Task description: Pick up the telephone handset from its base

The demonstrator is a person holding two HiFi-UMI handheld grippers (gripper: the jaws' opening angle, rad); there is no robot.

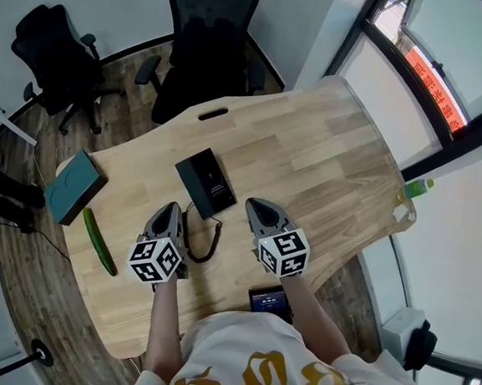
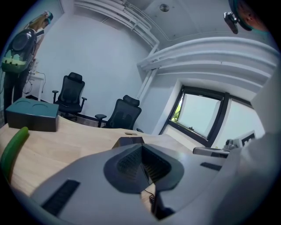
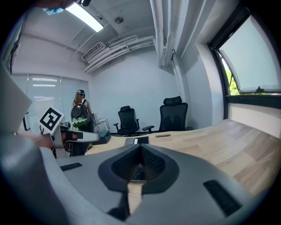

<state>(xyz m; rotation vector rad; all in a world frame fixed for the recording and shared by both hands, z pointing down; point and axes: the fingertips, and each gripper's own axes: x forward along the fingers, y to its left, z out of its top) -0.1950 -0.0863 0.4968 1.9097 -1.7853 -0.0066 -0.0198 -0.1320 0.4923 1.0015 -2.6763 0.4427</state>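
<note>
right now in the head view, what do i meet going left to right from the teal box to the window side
teal box -> cucumber -> left gripper -> telephone -> right gripper -> green bottle

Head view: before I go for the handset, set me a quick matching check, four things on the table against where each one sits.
Things:
1. telephone
2. cucumber
3. teal box
4. green bottle

Places:
a. at the right edge of the table
b. mid-table, just ahead of the left hand-held gripper and the right hand-held gripper
c. at the table's left edge
d. lying on the wood, left of the left hand-held gripper

Pairs: 1-b, 2-d, 3-c, 4-a.
</note>
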